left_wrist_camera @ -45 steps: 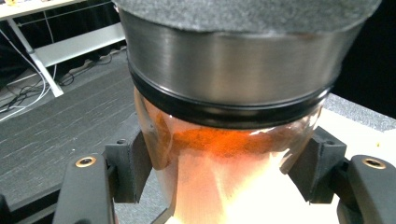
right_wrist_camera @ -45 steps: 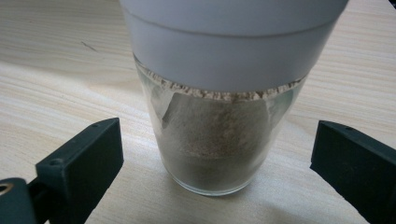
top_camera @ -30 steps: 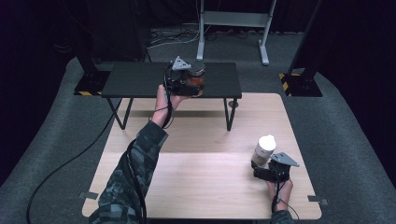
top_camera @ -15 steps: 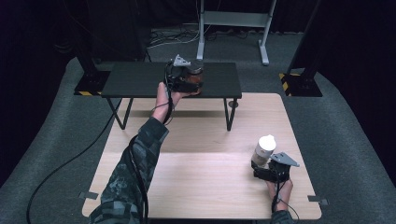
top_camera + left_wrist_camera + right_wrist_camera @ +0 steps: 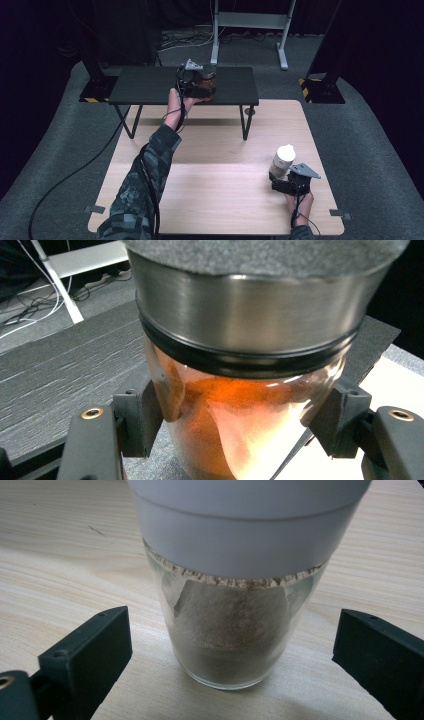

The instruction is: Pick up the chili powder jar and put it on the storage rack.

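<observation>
Up on the black shelf: that's where the orange spice jar (image 5: 205, 86) sits, near the front edge, roughly mid-length

Left gripper (image 5: 235, 425): clamped on the jar's glass body, pads (image 5: 142, 420) pressed in from both sides just under the metal lid

Jar contents: orange-red powder, maybe half full and banked up one wall, so the jar looks a bit tilted in the grip

Lid: brushed metal with a dark ring under it, looks seated

Black shelf (image 5: 150, 85): low dark stand at the far end of the wooden table (image 5: 200, 200)

Second jar (image 5: 235, 605): clear glass, white cap, beige-grey powder low down with a crusty line near the cap; stands upright at the table's near right

Right gripper (image 5: 235, 655): jaws spread wide, either side of that jar, touching nothing

What could bite: letting go while the orange jar is still tilted or too close to the edge, I'd guess it tips off onto the table. Smooth glass could also slide in the pads.
</observation>
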The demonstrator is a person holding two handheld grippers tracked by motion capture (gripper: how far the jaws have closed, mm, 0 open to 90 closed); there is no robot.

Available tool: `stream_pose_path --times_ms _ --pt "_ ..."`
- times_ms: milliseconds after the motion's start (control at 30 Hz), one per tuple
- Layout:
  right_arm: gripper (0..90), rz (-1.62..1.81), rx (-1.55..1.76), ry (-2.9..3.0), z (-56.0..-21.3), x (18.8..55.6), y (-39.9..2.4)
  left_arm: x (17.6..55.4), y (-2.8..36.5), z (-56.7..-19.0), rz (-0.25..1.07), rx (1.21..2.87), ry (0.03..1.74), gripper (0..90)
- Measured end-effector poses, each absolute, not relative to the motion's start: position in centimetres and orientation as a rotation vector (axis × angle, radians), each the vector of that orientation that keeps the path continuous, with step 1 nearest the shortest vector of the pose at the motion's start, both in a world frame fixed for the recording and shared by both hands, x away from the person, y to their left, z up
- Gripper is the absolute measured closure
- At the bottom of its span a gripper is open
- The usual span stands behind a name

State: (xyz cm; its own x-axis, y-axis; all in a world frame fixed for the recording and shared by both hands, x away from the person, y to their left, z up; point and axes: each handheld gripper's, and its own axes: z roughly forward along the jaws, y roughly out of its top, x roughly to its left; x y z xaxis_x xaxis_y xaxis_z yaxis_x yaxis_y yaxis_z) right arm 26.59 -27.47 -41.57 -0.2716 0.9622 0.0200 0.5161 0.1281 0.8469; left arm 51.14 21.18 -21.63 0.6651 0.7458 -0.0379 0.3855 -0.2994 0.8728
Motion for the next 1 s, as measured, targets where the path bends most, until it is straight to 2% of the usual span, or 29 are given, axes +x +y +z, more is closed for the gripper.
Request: stream_pose_path --times_ms 533,633,867,1000 --pt "0.9 1.045 1.421 1.86 -41.6 26.6 -27.4 51.4 21.3 -21.5 0.454 1.92 0.9 31.0" --pt "0.9 1.045 1.422 1.86 -41.6 26.6 -27.4 51.5 21.4 -21.1 0.436 1.93 0.912 25.2" --pt "0.9 1.044 1.422 1.86 -41.6 26.6 -27.4 51.4 21.5 -19.6 0.399 2.001 0.928 4.4" --pt "0.9 1.044 1.422 1.86 -41.6 26.6 -27.4 50.3 21.5 -19.0 0.429 2.032 0.944 0.2"
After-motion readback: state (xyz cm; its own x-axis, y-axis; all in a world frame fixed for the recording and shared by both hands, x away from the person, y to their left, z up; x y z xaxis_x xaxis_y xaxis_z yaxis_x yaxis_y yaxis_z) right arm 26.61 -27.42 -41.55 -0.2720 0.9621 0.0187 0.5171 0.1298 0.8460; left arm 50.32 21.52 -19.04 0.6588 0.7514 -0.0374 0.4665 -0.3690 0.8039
